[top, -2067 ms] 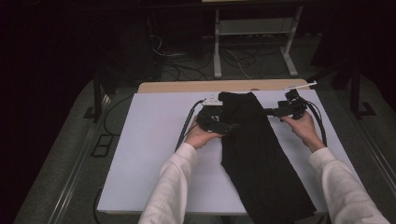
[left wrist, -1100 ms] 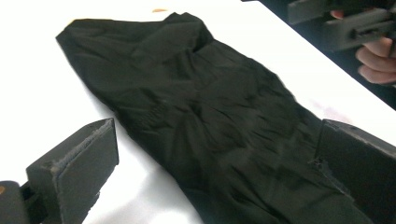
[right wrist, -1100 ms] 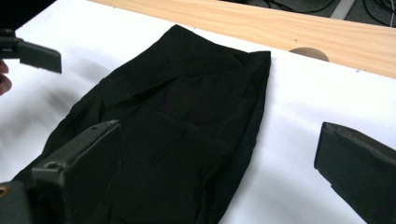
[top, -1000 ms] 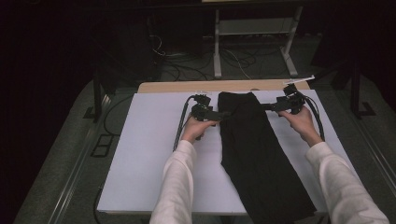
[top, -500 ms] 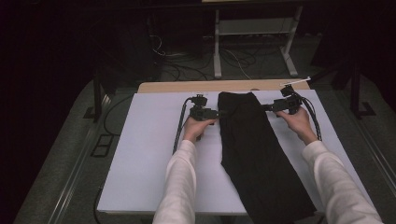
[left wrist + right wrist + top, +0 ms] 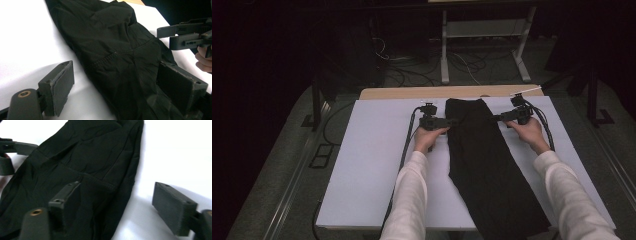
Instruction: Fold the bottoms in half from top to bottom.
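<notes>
Jaws of the left gripper [image 6: 451, 121] and right gripper [image 6: 499, 118], just narrowing yet still apart, each straddle one edge of the smooth, seamed black trousers [image 6: 484, 165] lying flat between them on the white tabletop [image 6: 367, 165].

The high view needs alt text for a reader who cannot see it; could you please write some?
A person's two hands each hold a tool against opposite edges of a long black garment lying lengthwise on a white table. The left tool meets its left edge, the right tool its right edge, both near the far end.
</notes>
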### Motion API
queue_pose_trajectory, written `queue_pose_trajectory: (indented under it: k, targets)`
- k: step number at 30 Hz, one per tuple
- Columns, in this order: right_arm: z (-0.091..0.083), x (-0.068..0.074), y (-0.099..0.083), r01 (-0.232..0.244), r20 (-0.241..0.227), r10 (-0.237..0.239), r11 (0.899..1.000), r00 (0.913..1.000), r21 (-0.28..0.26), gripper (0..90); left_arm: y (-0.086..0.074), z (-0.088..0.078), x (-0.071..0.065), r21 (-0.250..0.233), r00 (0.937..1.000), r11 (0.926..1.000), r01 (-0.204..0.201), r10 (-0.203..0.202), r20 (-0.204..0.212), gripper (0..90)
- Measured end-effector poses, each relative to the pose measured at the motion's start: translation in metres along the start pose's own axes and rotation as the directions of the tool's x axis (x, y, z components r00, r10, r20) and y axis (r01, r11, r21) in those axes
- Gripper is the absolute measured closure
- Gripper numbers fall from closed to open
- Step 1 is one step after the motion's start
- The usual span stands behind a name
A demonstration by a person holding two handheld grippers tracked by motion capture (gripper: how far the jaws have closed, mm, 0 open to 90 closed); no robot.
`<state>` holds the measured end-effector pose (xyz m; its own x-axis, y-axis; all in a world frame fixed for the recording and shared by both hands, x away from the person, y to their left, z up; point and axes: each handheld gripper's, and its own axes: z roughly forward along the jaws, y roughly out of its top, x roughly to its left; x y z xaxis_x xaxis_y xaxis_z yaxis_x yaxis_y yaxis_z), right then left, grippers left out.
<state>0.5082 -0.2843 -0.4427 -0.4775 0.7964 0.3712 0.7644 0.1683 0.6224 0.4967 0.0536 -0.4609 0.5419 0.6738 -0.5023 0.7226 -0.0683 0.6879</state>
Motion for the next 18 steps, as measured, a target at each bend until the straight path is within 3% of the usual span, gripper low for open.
queue_pose_trajectory:
  k: [9, 15, 18]
  targets:
    - [0.007, 0.002, 0.000, -0.001, -0.023, 0.001, 1.000, 0.9997, 0.006, 33.0, -0.001, 0.003, -0.002, 0.007, 0.9999, 0.9999, 0.010, -0.010, 0.005, 16.2]
    - [0.013, 0.002, -0.001, -0.007, -0.008, 0.007, 1.000, 0.9999, 0.014, 35.0, 0.000, 0.002, -0.002, 0.002, 0.9999, 0.9999, 0.013, -0.013, 0.001, 18.2]
    - [0.013, 0.003, -0.001, -0.011, -0.003, 0.011, 1.000, 0.9999, 0.011, 40.8, 0.000, 0.003, -0.002, 0.001, 0.9998, 0.9998, 0.019, -0.019, 0.001, 20.6]
